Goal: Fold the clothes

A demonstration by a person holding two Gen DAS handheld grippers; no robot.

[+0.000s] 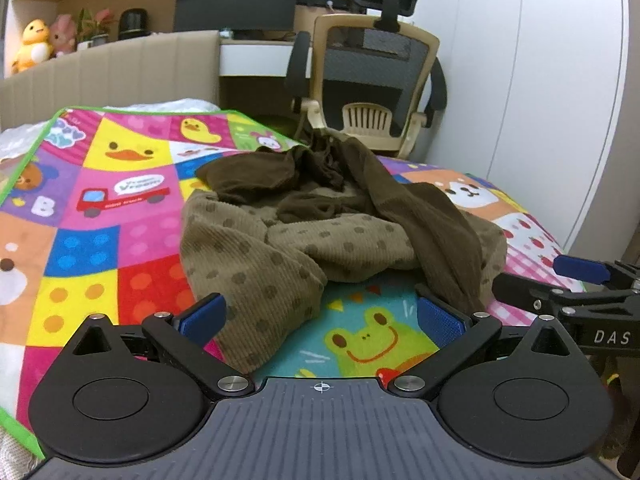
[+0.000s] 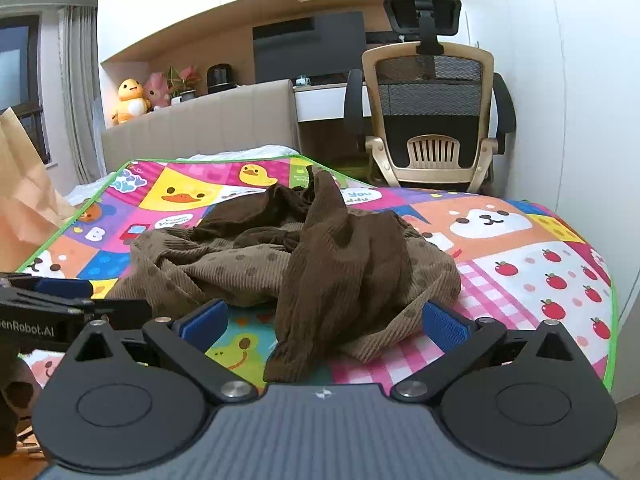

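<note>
Tongs (image 1: 320,316) gape before crumpled ribbed corduroy clothes (image 1: 280,240).

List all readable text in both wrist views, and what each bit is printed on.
"DAS" – on the right gripper body, seen at the left wrist view's edge.
"enRobot.AI" – on the left gripper body, start cut off by the frame.
"B" – on the play mat, purple square.
"Vroom Vroom" – speech bubble above the mat's red truck.
"you" – mat panel behind the brown clothes; the line below is blurred.
Other mat lettering and shelf items: too small to read.
</note>
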